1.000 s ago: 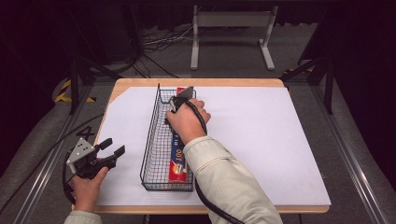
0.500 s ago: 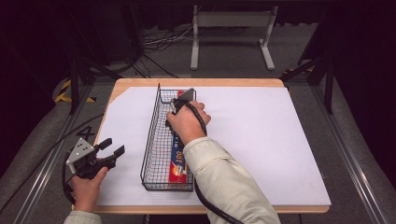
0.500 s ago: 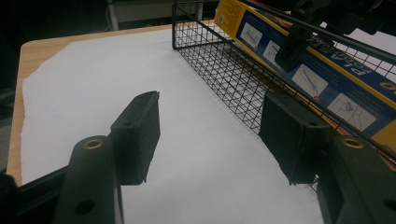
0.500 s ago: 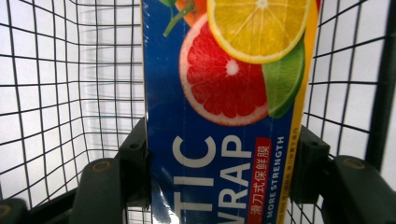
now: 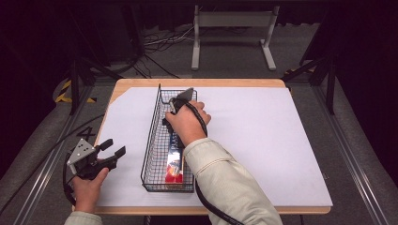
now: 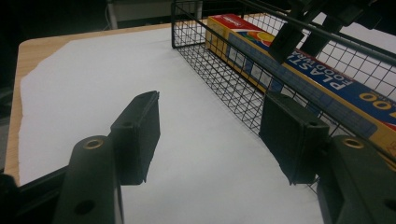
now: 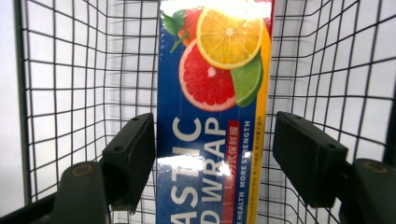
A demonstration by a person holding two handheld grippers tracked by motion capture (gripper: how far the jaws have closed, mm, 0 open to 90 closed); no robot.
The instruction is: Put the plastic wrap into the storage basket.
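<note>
The right gripper [image 7: 212, 154] points down into the wire basket [image 5: 152, 140], and its 2 black jaws stand apart on both sides of the plastic wrap box [image 7: 212, 116]. They have just been opening. A small gap shows at the right pad, and the left pad is very close to the box edge, so the box lies between them without being pressed. The pads are matte, flat and rectangular.

The box is long and narrow, made of glossy printed cardboard, blue with a yellow edge. It lies flat on the basket floor along the basket length. The right gripper view shows its picture of cut orange, grapefruit and lime and the white letters, while in the high view the box [image 5: 174, 161] is only a small coloured strip with a red end near the person.

The left gripper [image 6: 210, 135] is held above the near left corner of the table [image 5: 197, 83], just beside the basket, its jaws wide apart with nothing between them. Its own view shows the thin black square mesh of the basket side and the smooth white sheet [image 6: 116, 74] over the light wooden table top.
</note>
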